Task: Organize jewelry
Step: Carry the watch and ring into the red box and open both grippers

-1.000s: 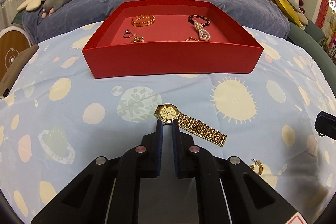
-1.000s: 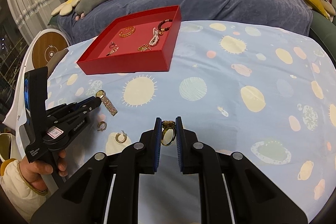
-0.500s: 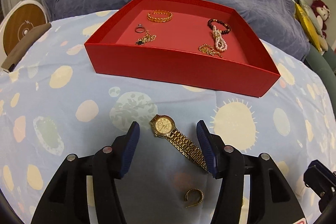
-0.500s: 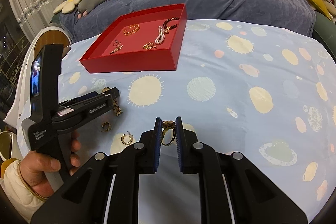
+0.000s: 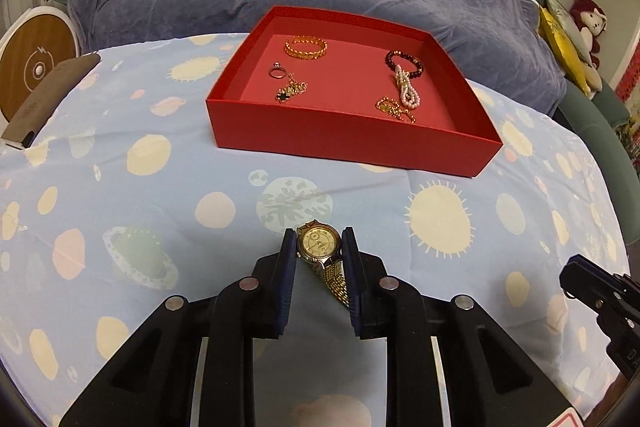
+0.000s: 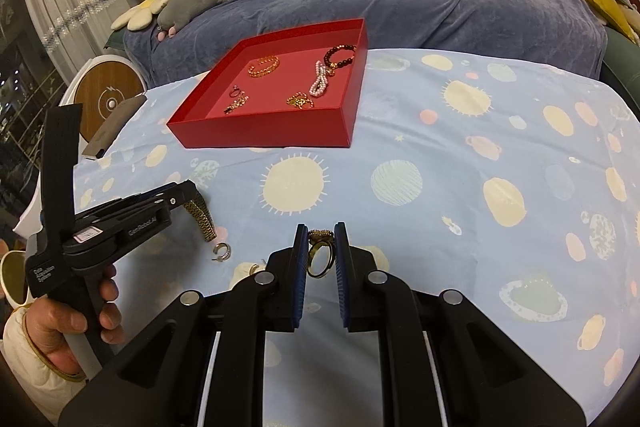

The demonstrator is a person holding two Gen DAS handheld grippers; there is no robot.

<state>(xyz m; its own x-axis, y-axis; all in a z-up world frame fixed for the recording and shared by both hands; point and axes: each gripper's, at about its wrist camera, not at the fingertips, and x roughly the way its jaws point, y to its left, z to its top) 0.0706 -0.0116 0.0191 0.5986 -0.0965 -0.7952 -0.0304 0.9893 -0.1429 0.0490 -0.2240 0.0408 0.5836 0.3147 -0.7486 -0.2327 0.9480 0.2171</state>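
My left gripper (image 5: 319, 247) is shut on a gold watch (image 5: 318, 247), pinching its round face; the band hangs down, lifted off the cloth, as the right wrist view shows (image 6: 199, 215). My right gripper (image 6: 321, 243) is shut on a gold ring (image 6: 320, 257) and holds it above the cloth. The red tray (image 5: 352, 143) stands ahead on the table and holds a gold bangle (image 5: 306, 47), a silver ring (image 5: 277, 71), a bead bracelet (image 5: 404, 61), a pearl strand (image 5: 407, 91) and small gold pieces.
A gold hoop earring (image 6: 222, 251) and another earring (image 6: 254, 269) lie on the patterned blue cloth (image 6: 460, 167) left of my right gripper. A blue-covered sofa with plush toys stands behind the table. A round white-and-wood device (image 5: 34, 67) stands at the left.
My left gripper opened, moved over the watch, then closed on its face and lifted it. My right gripper stayed shut on the ring and drifted slightly.
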